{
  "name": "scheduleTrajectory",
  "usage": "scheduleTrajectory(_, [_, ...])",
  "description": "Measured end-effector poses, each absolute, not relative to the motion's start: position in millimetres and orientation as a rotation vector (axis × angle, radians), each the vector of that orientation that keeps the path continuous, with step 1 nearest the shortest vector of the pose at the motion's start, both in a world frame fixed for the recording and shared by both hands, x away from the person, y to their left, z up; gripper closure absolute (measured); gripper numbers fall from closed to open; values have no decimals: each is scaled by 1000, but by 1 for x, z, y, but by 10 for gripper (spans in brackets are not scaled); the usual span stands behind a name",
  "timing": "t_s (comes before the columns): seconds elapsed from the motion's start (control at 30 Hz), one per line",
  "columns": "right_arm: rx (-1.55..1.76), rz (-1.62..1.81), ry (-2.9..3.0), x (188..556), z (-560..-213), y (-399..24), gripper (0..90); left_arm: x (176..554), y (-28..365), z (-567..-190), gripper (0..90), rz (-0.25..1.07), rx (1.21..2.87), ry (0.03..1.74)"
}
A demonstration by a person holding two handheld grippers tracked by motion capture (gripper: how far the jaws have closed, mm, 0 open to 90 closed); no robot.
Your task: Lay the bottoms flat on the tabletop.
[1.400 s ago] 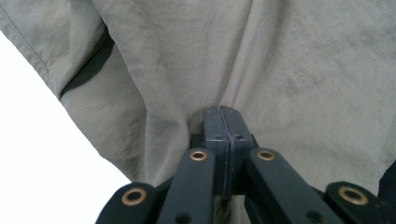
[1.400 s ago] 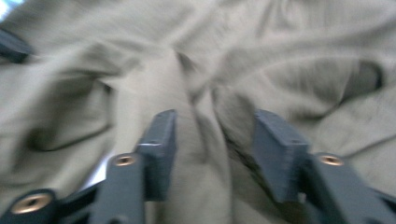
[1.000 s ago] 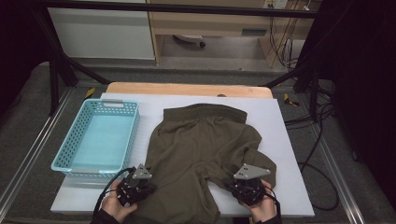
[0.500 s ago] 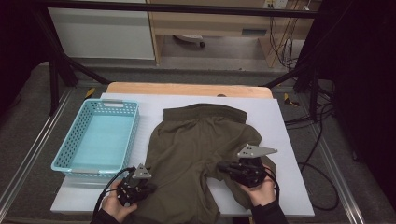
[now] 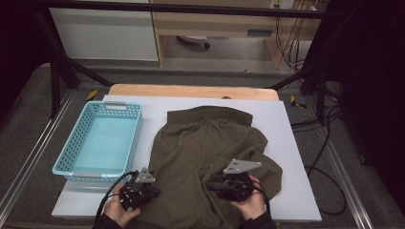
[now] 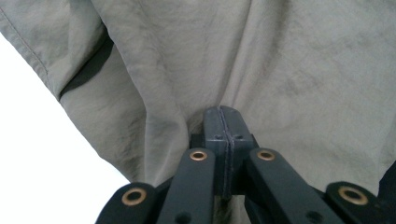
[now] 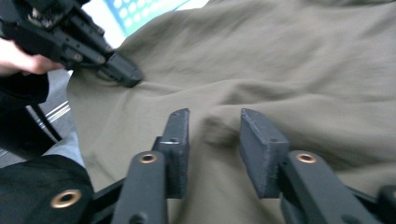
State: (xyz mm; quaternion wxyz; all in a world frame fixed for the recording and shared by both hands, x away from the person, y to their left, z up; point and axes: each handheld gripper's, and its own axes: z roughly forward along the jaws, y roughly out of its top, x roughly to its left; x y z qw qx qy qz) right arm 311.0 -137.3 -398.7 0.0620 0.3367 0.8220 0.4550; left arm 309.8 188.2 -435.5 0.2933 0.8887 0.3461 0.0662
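Note:
An olive green shirt (image 5: 205, 148) lies spread on the white table (image 5: 286, 129). My left gripper (image 5: 152, 192) is at the shirt's near left edge, shut on the cloth. In the left gripper view the jaws (image 6: 223, 116) are pressed together and creases in the shirt (image 6: 280, 60) run into their tips. My right gripper (image 5: 211, 183) hovers over the shirt's near right part, pointing left. Its jaws (image 7: 215, 116) have just been opening and stand apart above the cloth (image 7: 289, 60), pinching nothing. The left gripper (image 7: 125, 74) shows beyond them, nose in the fabric.
A teal mesh basket (image 5: 136, 138) stands empty on the table's left side, close to the shirt. A wooden strip (image 5: 191, 90) borders the far edge. Cables (image 5: 325, 143) hang off the right side. Bare table (image 5: 296, 200) lies right of the shirt.
The right gripper moved left over the shirt, turned to point left, and its jaws came apart. The left gripper stayed put, shut.

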Motion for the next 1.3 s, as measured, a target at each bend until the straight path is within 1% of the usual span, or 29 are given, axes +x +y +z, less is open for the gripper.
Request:
scheduleTrajectory(0.07, [1030,1360,2410,311,-396,-159,525,310,188,-435,894,177,2368,922])
scheduleTrajectory(0.1, [1056,1329,2377,312,-396,-171,507,310,188,-435,894,177,2368,922])
scheduleTrajectory(0.17, [1118,1240,2300,315,-398,-196,444,310,188,-435,894,176,2367,923])
scheduleTrajectory(0.23, [1181,1164,2245,318,-403,-219,410,310,188,-435,894,175,2367,924])
scheduleTrajectory(0.3, [1217,1075,2206,320,-408,-240,396,310,188,-436,894,177,2366,924])
scheduleTrajectory(0.5, [1296,948,2160,316,-425,-285,419,310,188,-436,894,176,2365,927])
scheduleTrajectory(0.67, [1352,911,2152,315,-441,-302,454,310,188,-436,894,176,2365,927])
scheduleTrajectory(0.83, [1332,876,2176,319,-448,-299,455,310,188,-436,894,176,2364,926])
scheduleTrajectory(0.9, [1333,897,2162,320,-447,-301,442,310,188,-436,894,175,2364,927])
scheduleTrajectory(1.03, [1331,897,2126,328,-442,-306,371,310,188,-436,894,174,2364,926])
scheduleTrajectory(1.1, [1326,899,2131,334,-443,-306,363,310,188,-436,894,173,2361,928])
scheduleTrajectory(1.13, [1337,893,2145,337,-444,-306,374,310,188,-436,894,173,2363,926])
scheduleTrajectory(1.23, [1350,868,2201,342,-449,-303,522,310,188,-436,894,173,2361,927])
scheduleTrajectory(1.3, [1380,900,2215,340,-448,-302,704,310,188,-436,894,171,2359,930])
